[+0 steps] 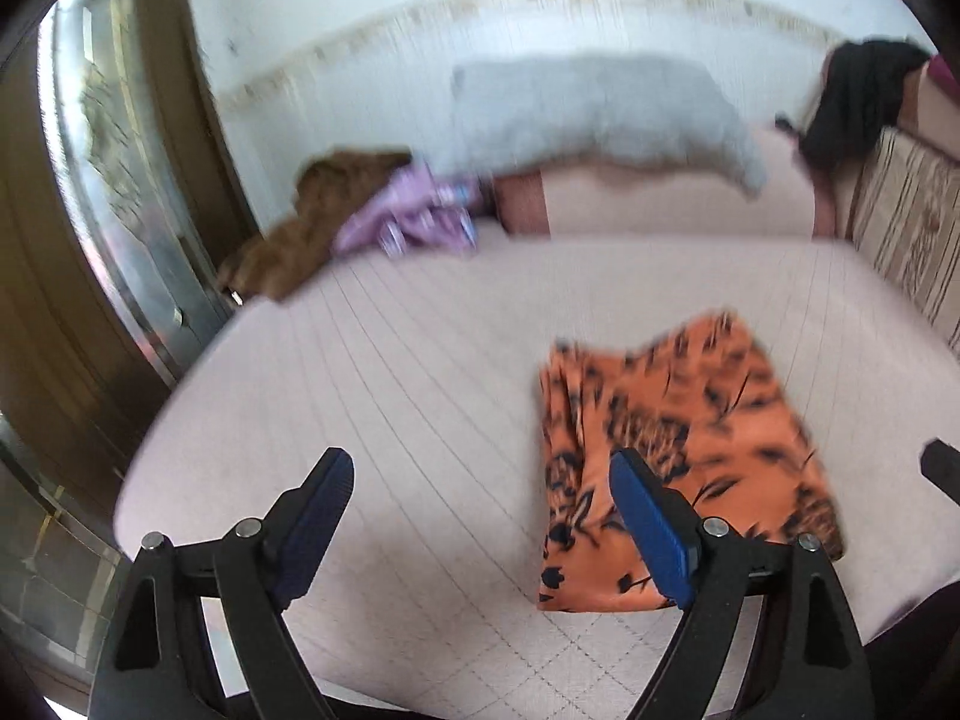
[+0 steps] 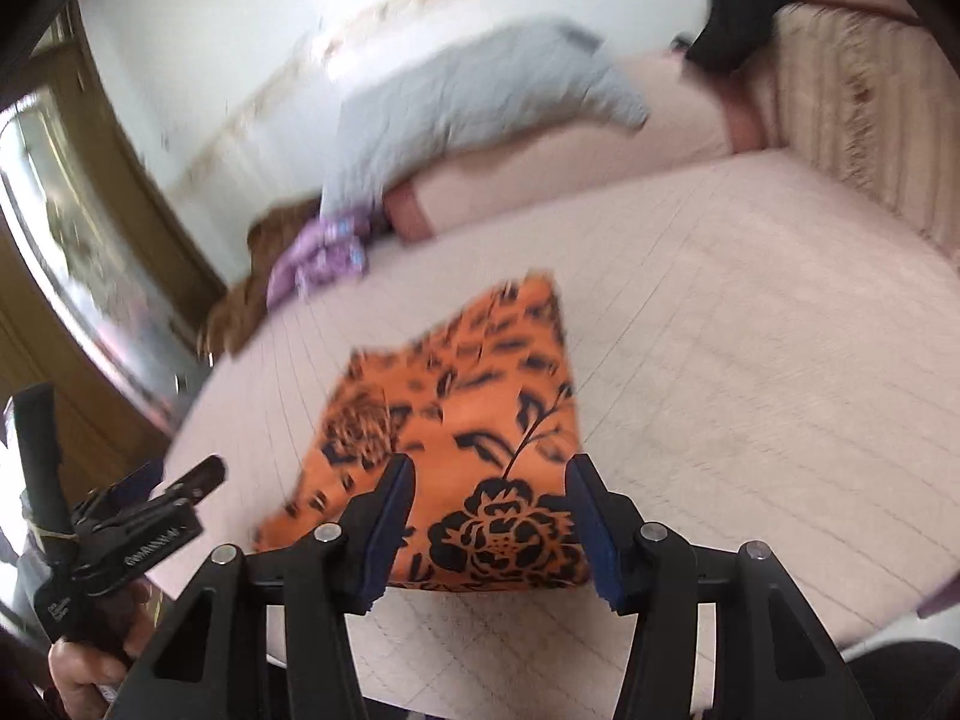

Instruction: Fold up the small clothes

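Observation:
An orange cloth with a black flower print (image 1: 678, 456) lies folded into a rough rectangle on the pale pink bed cover (image 1: 390, 372). My left gripper (image 1: 480, 474) is open and empty, above the bed just left of the cloth, its right finger over the cloth's left edge. In the right wrist view the cloth (image 2: 462, 438) lies straight ahead. My right gripper (image 2: 489, 474) is open and empty, hovering over the cloth's near edge. The left gripper also shows at the lower left of the right wrist view (image 2: 198, 480).
A purple garment (image 1: 408, 216) and a brown one (image 1: 312, 222) lie at the bed's far left. A grey blanket (image 1: 600, 114) drapes over a long pink bolster (image 1: 678, 204). Black clothing (image 1: 858, 102) hangs on the striped headboard (image 1: 906, 228). A wooden wardrobe with a mirror (image 1: 108, 180) stands left.

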A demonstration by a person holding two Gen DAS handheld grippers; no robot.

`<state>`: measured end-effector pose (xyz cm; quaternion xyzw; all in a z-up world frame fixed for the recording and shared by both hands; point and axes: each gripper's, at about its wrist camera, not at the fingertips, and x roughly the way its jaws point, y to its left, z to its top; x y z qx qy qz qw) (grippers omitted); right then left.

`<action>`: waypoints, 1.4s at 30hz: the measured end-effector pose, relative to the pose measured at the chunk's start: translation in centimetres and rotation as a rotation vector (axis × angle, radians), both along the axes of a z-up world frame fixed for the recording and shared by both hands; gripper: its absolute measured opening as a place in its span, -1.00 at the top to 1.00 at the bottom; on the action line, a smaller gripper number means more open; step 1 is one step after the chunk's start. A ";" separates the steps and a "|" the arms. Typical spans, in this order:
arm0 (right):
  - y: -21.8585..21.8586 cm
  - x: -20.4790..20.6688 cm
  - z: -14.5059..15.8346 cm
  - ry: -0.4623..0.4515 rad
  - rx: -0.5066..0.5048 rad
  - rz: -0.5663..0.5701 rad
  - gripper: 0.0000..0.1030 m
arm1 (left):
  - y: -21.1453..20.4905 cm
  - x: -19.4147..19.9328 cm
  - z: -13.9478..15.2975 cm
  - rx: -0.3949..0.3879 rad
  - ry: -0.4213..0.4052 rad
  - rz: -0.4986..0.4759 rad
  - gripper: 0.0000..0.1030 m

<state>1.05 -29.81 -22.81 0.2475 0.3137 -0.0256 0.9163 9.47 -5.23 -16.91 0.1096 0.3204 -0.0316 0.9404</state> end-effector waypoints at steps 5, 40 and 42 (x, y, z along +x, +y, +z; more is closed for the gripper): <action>0.4 -4.2 6.5 -0.125 -0.118 -0.044 -0.28 | -0.6 -4.2 5.8 -0.054 -0.123 -0.006 -0.87; 7.1 -9.5 16.5 -0.279 -0.368 -0.019 -0.37 | 4.4 -10.9 15.7 -0.114 -0.348 0.079 -1.00; 7.1 -9.4 16.5 -0.280 -0.369 -0.016 -0.37 | 4.4 -11.0 15.8 -0.111 -0.352 0.080 -1.00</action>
